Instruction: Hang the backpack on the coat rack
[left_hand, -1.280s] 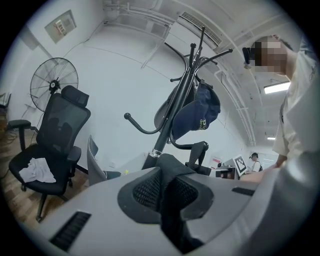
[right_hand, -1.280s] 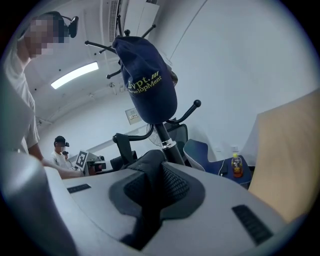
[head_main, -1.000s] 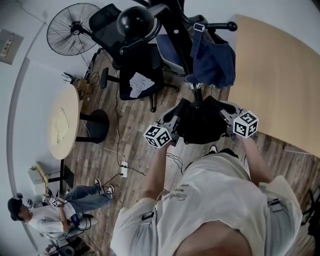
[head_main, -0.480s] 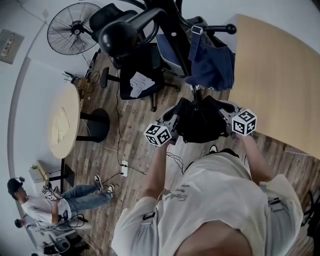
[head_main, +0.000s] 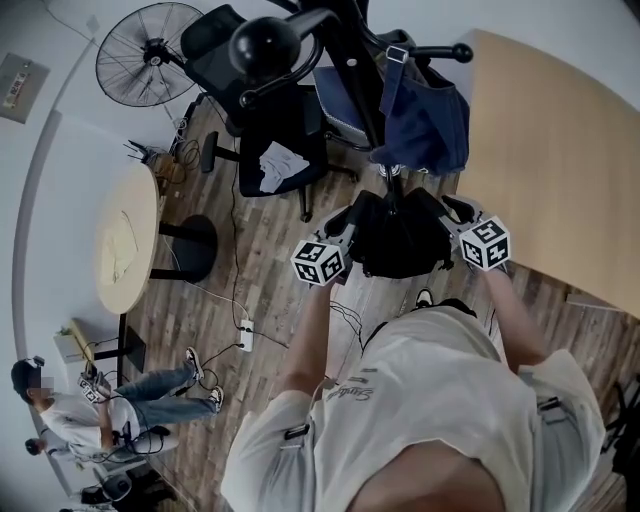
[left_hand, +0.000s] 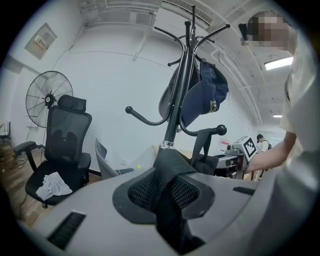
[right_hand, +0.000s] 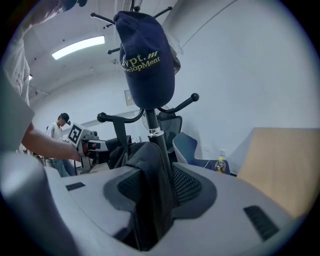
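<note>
Head view: the black backpack sits at the centre of the frame, right against the pole of the coat rack. The left tongs are at its left edge and the right tongs at its right edge. A navy cap hangs higher on the rack, in the upper middle.

Left gripper view: at bottom centre the left tongs are clamped on a fold of the backpack's black cloth. Right of centre, a strap of the backpack runs up to a lower hook of the rack and looks looped over it.

Right gripper view: the right tongs are opening. Backpack cloth lies between the pads, which stand off it. At middle left the strap drops from the knobbed hook.

The hanging looks nearly done, with the strap seemingly on the hook. What is left is for the left tongs to let go and for both to draw clear. Whether the hook alone carries the weight cannot be told yet.
</note>
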